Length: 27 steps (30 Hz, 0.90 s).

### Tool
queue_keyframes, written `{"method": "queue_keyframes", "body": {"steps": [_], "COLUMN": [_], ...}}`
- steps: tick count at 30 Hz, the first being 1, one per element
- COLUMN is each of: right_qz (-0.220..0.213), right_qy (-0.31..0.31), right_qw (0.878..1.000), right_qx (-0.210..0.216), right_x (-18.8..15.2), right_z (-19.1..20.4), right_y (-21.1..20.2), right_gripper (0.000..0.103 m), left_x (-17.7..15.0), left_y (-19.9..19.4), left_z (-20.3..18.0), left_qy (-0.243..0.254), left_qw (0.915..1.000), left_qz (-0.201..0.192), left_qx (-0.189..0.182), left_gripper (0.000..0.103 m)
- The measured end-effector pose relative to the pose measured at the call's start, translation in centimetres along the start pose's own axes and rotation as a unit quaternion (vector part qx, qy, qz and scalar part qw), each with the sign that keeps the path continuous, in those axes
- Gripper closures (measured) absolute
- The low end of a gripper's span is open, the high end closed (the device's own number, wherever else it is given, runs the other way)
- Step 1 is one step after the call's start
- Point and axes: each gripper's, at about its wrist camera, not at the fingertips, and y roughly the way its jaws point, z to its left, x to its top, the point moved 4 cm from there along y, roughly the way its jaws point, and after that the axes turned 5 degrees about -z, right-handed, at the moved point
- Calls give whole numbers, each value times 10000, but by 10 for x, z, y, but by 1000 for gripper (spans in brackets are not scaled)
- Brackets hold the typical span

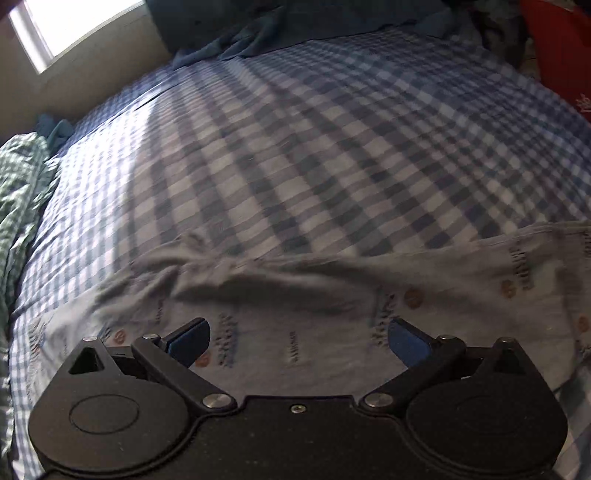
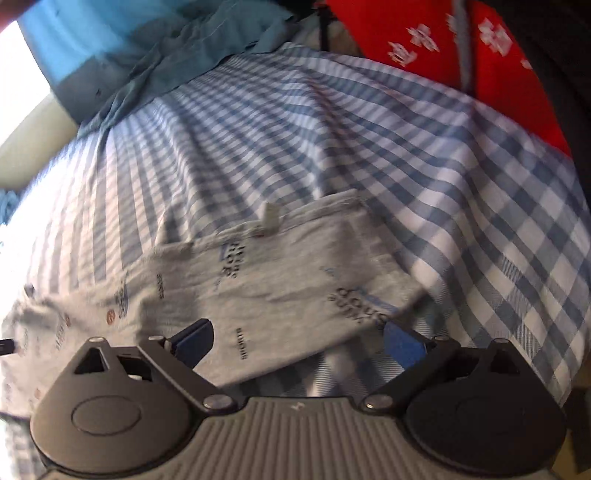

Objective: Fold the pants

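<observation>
Light grey pants [image 1: 303, 295] printed with small dark words and orange dots lie across the near part of a blue-and-white checked bed sheet [image 1: 295, 147]. In the left wrist view my left gripper [image 1: 299, 341] hangs over the rumpled cloth, jaws wide apart and empty. In the right wrist view the pants [image 2: 280, 280] show a hemmed end with a small white tag [image 2: 271, 218]. My right gripper [image 2: 299, 341] stands open above that end's near corner, nothing between its blue pads [image 2: 402, 345]. Both views are blurred by motion.
A teal cloth [image 1: 251, 40] lies bunched at the far end of the bed, below a bright window [image 1: 70, 26]. A green checked fabric [image 1: 18, 192] hangs at the left edge. A red cloth with white characters [image 2: 461, 55] sits at the far right.
</observation>
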Motion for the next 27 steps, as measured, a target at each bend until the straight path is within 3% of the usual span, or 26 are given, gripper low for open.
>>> {"method": "queue_keyframes", "body": {"steps": [3, 7, 10, 12, 14, 17, 22, 25, 26, 27], "right_qz": [20, -16, 11, 44, 45, -84, -214, -277, -291, -298], "right_qy": [336, 532, 620, 725, 909, 1334, 1934, 2239, 2308, 2340], "right_qw": [9984, 9928, 9862, 9829, 9817, 9783, 9707, 9639, 9622, 9615], "right_qx": [447, 1070, 1535, 1691, 1675, 1584, 1412, 1414, 1415, 1409], "right_x": [2, 2, 3, 2, 1, -4, -10, -13, -13, -13], "right_z": [-27, -43, -50, -53, -59, -69, -82, -87, -88, -88], "right_y": [1, 4, 9, 11, 16, 19, 18, 20, 21, 21], "right_gripper": [2, 2, 4, 6, 15, 27, 44, 45, 45, 44], "left_x": [39, 88, 115, 123, 123, 121, 113, 114, 115, 116], "left_y": [11, 19, 26, 32, 40, 58, 80, 88, 89, 89], "left_z": [-65, -151, -215, -254, -283, -318, -343, -350, -351, -352], "left_qy": [456, 1038, 1605, 1997, 2378, 2947, 3143, 3081, 2994, 2928], "left_qw": [9960, 9804, 9584, 9378, 9180, 8921, 8675, 8656, 8639, 8636], "left_qz": [-226, -317, -222, -119, -30, 326, 1057, 1287, 1429, 1531], "left_qx": [-736, -1641, -2351, -2836, -3175, -3409, -3708, -3731, -3791, -3807], "left_gripper": [1, 1, 1, 1, 4, 18, 37, 58, 77, 86]}}
